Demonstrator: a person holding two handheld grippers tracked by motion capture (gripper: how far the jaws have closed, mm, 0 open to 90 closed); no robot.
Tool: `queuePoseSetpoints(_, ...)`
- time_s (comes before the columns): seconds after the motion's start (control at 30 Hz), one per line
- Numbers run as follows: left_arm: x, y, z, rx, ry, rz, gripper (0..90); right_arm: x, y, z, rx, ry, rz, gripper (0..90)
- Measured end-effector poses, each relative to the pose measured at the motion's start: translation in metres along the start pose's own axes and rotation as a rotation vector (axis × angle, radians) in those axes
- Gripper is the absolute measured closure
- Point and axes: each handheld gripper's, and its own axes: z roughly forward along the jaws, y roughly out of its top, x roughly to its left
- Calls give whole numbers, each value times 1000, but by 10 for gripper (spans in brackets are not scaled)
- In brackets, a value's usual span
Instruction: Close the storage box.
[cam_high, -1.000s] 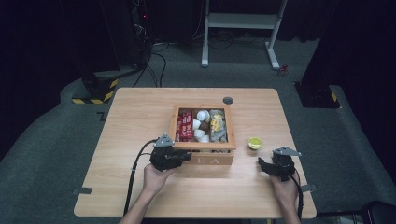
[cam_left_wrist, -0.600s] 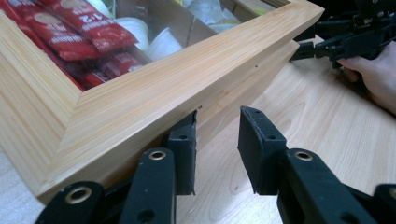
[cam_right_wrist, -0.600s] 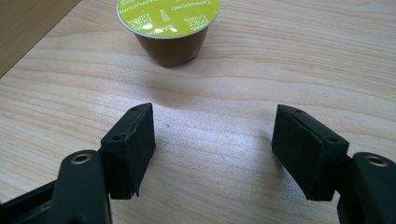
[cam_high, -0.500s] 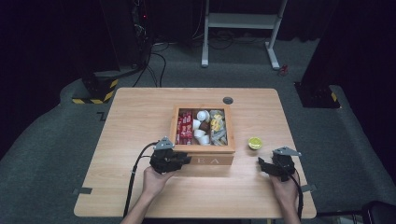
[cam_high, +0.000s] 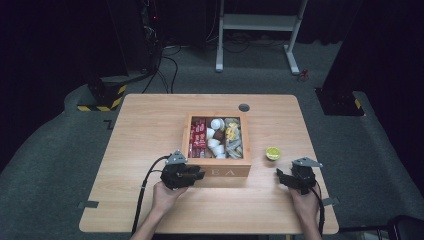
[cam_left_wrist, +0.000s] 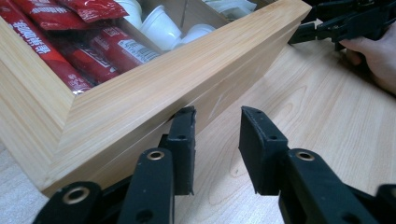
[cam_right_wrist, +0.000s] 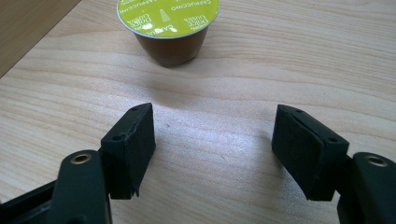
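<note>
Wooden box (cam_high: 218, 171), open-topped, set near the middle of the table (cam_high: 145, 130); taken here as the landmark for all places below.

Red packets (cam_high: 198, 137): inside the box, in its left compartment, lying lengthwise; also seen in the left gripper view (cam_left_wrist: 100, 44).

White cups (cam_high: 215, 135): inside the box, in the middle compartment, beside the red packets; several, stacked loosely.

Pale and yellow sachets (cam_high: 232, 137): inside the box, right compartment; details too small to tell.

Coffee capsule (cam_high: 272, 153): on the table just to the right of the box, apart from it, upright, with a yellow-green printed lid (cam_right_wrist: 167, 11) and brown body.

Left gripper (cam_high: 197, 175): at the box's front left corner, held in the person's left hand (cam_high: 165, 192); jaws parted and have just been opening; nothing between them, one jaw close against the box's front wall (cam_left_wrist: 163, 100).

Right gripper (cam_high: 281, 176): to the right of the box's front, just short of the capsule, held in the person's right hand (cam_high: 304, 202); jaws spread, bare table between them (cam_right_wrist: 212, 140), capsule beyond their tips.

Round grommet (cam_high: 244, 107): in the tabletop behind the box.
</note>
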Motion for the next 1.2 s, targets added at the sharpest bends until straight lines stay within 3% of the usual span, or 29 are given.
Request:
queuePoseSetpoints(0.17,-1,-2,-4,-2,16,-9,603,0,0,0,0,0,0,303)
queuePoseSetpoints(0.37,2,-4,-16,-26,5,-32,578,0,0,0,0,0,1,303)
queuePoseSetpoints(0.53,3,-3,-27,-43,10,-26,552,0,0,0,0,0,1,303)
queuePoseSetpoints(0.67,6,-2,-34,-58,18,-47,518,0,0,0,0,0,1,303)
queuePoseSetpoints(0.83,13,-1,-41,-73,-2,-78,489,0,0,0,0,0,1,303)
queuePoseSetpoints(1.07,19,-1,-51,-97,50,-94,458,0,0,0,0,0,1,302)
queuePoseSetpoints(1.2,25,-3,-58,-110,122,-95,441,0,0,0,0,0,1,302)
